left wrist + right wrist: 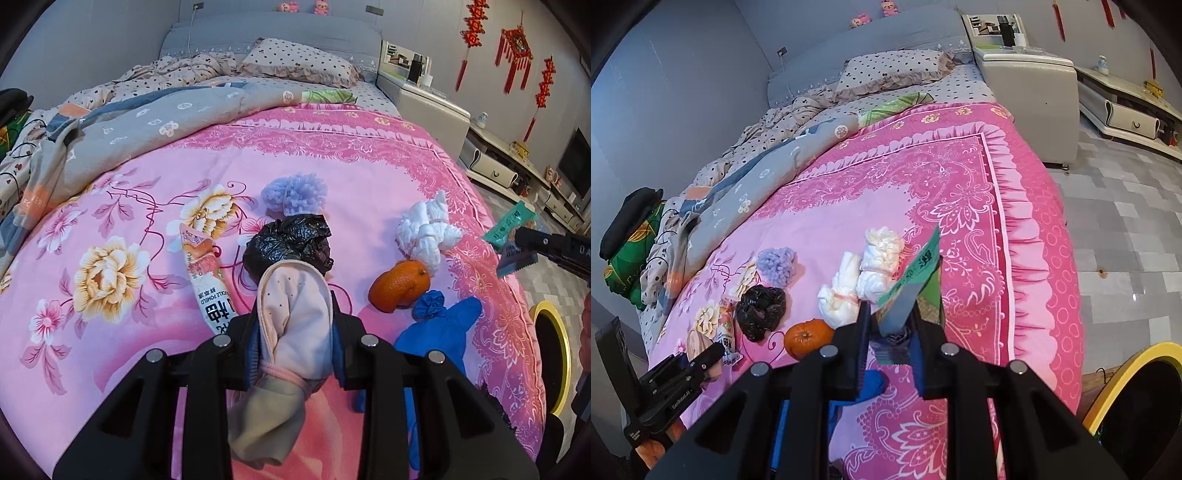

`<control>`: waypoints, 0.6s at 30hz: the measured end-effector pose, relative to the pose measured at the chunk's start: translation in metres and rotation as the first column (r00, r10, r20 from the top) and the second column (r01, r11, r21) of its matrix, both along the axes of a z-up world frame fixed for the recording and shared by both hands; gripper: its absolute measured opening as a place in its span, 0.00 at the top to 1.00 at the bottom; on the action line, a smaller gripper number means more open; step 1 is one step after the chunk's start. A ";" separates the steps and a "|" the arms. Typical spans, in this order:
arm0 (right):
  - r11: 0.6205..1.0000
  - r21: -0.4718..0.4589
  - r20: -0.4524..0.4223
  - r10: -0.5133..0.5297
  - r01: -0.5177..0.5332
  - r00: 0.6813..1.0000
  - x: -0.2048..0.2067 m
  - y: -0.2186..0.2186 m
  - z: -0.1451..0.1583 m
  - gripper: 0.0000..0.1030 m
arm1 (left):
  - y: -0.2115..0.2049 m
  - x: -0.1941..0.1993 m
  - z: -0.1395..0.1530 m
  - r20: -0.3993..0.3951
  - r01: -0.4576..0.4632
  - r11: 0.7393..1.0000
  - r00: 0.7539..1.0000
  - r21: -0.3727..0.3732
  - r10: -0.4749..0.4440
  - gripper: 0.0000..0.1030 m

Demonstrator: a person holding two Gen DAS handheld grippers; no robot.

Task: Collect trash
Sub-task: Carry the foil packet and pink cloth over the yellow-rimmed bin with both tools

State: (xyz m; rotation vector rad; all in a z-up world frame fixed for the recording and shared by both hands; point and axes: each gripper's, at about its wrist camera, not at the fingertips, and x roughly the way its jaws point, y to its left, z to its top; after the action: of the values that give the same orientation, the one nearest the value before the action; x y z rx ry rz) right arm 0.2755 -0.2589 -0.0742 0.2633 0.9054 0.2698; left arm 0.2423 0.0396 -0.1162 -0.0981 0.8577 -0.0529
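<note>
Left gripper [295, 325]: its two black jaws are squeezed tight on a soft pink cloth thing [295, 317]. The pink thing sticks up between the jaws and hangs down below them, above the bed.
Right gripper [892, 332]: its jaws are pinched on a green wrapper [916, 273]. The wrapper is flat and shiny, and its green end pokes up past the jaws. It is lifted off the bed.
Landmark: the orange [400, 290], lying on the pink flowery bed cover [369, 177].
Black bag [290, 245]: a crumpled ball just beside the orange, toward the middle of the bed.
Long packet [207, 273]: lies flat on the far side of the black bag from the orange, with a picture of pink fruit on it.
Purple fluffy ball [293, 194]: behind the black bag, farther up the bed than the orange.
White crumpled bundle [428, 230]: just behind the orange, touching it or nearly so.
Blue glove [439, 321]: lies right in front of the orange, toward the foot of the bed.
Yellow-rimmed bin [1130, 391]: on the floor beside the bed, well away from the orange and past the edge of the cover.
Pillow [299, 61]: far behind the orange, at the head of the bed.
Grey blanket [147, 122]: in a heap far up the bed from the orange, on the long packet's side.
</note>
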 end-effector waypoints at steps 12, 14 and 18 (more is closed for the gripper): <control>0.999 0.009 0.018 0.032 -0.032 0.999 -0.061 -0.010 0.021 0.82 | -0.008 -0.042 0.030 0.047 0.023 1.000 0.999 0.020 -0.024 0.72; 0.999 0.009 0.025 0.032 -0.033 0.999 -0.069 -0.013 0.024 0.82 | -0.009 -0.047 0.035 0.052 0.024 1.000 0.998 0.018 -0.025 0.72; 0.999 0.020 0.037 0.029 -0.030 0.999 -0.084 -0.021 0.032 0.82 | -0.013 -0.056 0.045 0.066 0.027 1.000 0.997 0.006 -0.028 0.72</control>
State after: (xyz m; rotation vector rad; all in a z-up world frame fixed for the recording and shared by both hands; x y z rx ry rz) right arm 0.1913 -0.2797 -0.0427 0.2635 0.8707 0.3107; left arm 0.1860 0.0271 -0.0714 -0.0790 0.7927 -0.0794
